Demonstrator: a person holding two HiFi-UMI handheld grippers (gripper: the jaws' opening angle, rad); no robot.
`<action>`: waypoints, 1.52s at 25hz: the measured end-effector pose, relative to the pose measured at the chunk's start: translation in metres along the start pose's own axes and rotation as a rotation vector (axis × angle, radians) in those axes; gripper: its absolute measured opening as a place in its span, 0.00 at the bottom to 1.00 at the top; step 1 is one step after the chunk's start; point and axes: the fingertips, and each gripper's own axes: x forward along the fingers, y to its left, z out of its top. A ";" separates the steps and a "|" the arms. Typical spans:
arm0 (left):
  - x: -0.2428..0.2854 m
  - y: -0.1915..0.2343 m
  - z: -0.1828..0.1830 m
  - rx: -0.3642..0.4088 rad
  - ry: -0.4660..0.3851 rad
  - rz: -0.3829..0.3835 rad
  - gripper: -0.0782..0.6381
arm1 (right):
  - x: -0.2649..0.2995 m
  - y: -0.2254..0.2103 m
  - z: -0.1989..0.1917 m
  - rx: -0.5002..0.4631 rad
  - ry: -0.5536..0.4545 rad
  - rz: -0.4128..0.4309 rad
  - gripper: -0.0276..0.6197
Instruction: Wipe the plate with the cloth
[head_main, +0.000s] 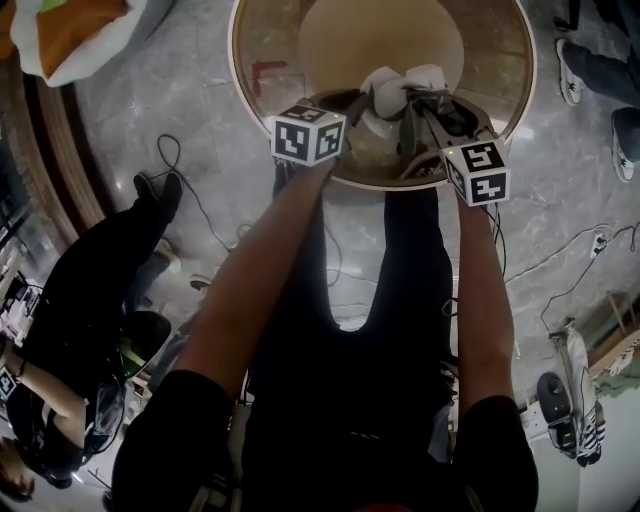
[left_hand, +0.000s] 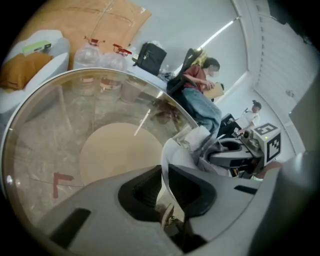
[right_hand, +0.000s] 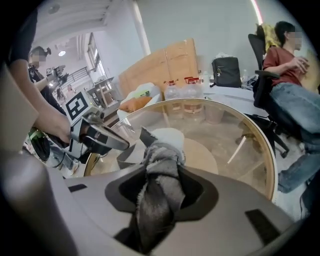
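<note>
I hold a white plate (left_hand: 176, 152) on edge over the near side of the round glass table (head_main: 500, 60). My left gripper (left_hand: 165, 174) is shut on the plate's thin rim, which runs up between the two dark pads. In my right gripper (right_hand: 161, 176), shut, a bunched grey cloth (right_hand: 159, 192) bulges out past the jaws and meets the plate (right_hand: 169, 136). In the head view the left gripper (head_main: 352, 112) and right gripper (head_main: 422, 112) meet at the plate (head_main: 378, 128), with the cloth (head_main: 395, 92) on top. The plate's face is mostly hidden.
The table has a wooden rim (right_hand: 270, 165), a tan round base (head_main: 380, 40) below the glass and a red tape mark (head_main: 265, 72). Water bottles (left_hand: 102, 60) stand beyond it. A seated person (right_hand: 287, 75) is at the right, another person (head_main: 90, 300) at the left. Cables (head_main: 560, 270) lie on the floor.
</note>
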 end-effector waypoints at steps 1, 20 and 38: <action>-0.001 0.000 0.000 -0.001 0.000 0.004 0.16 | -0.007 0.001 -0.007 0.003 0.009 -0.002 0.26; -0.002 -0.003 0.010 -0.045 -0.010 0.012 0.16 | 0.024 0.066 0.005 -0.100 0.038 0.237 0.26; 0.007 -0.007 0.013 -0.017 -0.004 0.019 0.16 | -0.020 0.046 -0.038 0.043 0.044 0.128 0.26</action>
